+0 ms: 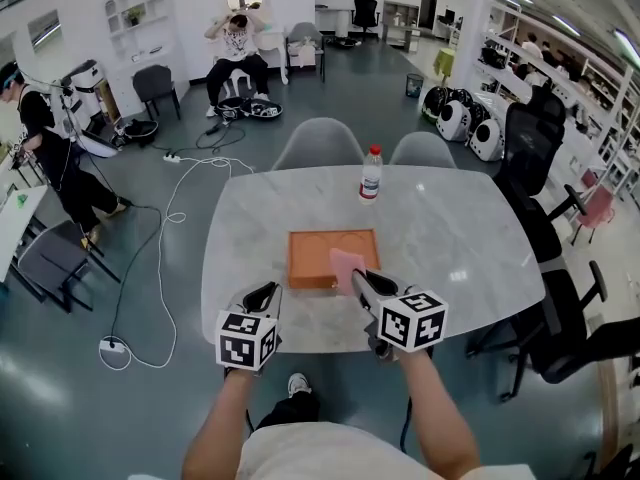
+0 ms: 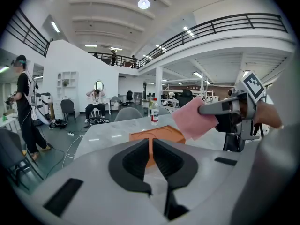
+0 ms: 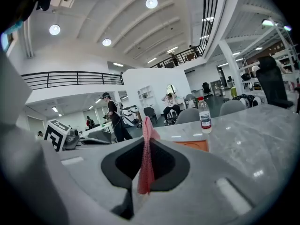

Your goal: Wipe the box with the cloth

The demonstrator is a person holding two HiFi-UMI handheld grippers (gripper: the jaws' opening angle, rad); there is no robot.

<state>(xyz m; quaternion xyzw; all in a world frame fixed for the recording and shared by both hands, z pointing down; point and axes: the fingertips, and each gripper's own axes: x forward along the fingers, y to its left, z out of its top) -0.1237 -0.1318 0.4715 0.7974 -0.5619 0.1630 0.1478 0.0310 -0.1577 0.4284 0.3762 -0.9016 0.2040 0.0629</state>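
Observation:
A flat orange box (image 1: 333,257) lies near the front of the marble table (image 1: 450,238). My right gripper (image 1: 360,280) is shut on a pink cloth (image 1: 346,268) and holds it over the box's front right corner. In the right gripper view the cloth (image 3: 147,158) hangs pinched between the jaws, with the box (image 3: 192,145) beyond. My left gripper (image 1: 262,298) hovers at the table's front edge, left of the box, jaws together and holding nothing. The left gripper view shows the box (image 2: 161,135) ahead and the cloth (image 2: 194,118) up to the right.
A plastic water bottle (image 1: 371,173) with a red cap stands behind the box. Two grey chairs (image 1: 320,143) are at the far side and black office chairs (image 1: 535,198) to the right. Cables (image 1: 165,218) trail on the floor at left. People stand and sit in the background.

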